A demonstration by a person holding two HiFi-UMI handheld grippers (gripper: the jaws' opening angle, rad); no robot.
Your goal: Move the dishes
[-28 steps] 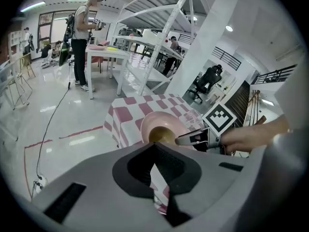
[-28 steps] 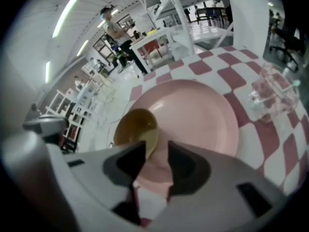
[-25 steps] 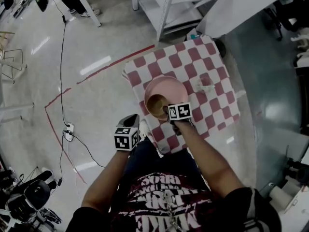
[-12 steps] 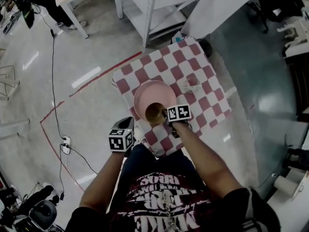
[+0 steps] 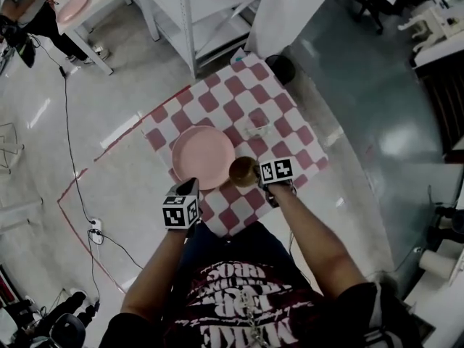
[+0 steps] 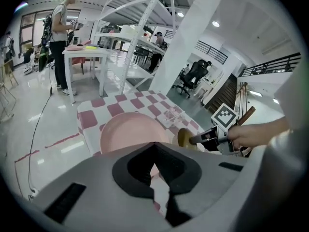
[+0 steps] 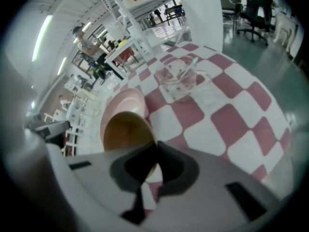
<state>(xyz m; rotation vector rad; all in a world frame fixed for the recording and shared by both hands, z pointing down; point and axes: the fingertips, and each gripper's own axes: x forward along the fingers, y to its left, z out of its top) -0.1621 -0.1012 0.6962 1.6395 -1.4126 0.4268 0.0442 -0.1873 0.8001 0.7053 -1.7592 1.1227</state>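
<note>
Change since the earlier frames: the brown bowl [image 5: 243, 171] has left the pink plate [image 5: 203, 156], where it sat, and is now just beside the plate's right edge. The left tool [image 5: 191, 187] has come forward from off the table to the plate's near rim. The checked red-and-white tabletop [image 5: 279, 111] stands on a glossy grey floor, with a white shelf rack beyond it. The plate lies flat on the left half of the tabletop. The right tool [image 5: 255, 175] is clamped on the bowl's rim, the rim passing between its jaws, and the bowl is tilted with its hollow turned toward the plate. Whether its base touches the cloth cannot be told. The left tool's jaws are drawn together to a thin slit with nothing pinched; plate and cloth show through. A small clear cup [image 5: 257, 127] stands near the centre of the tabletop, apart from both dishes.
</note>
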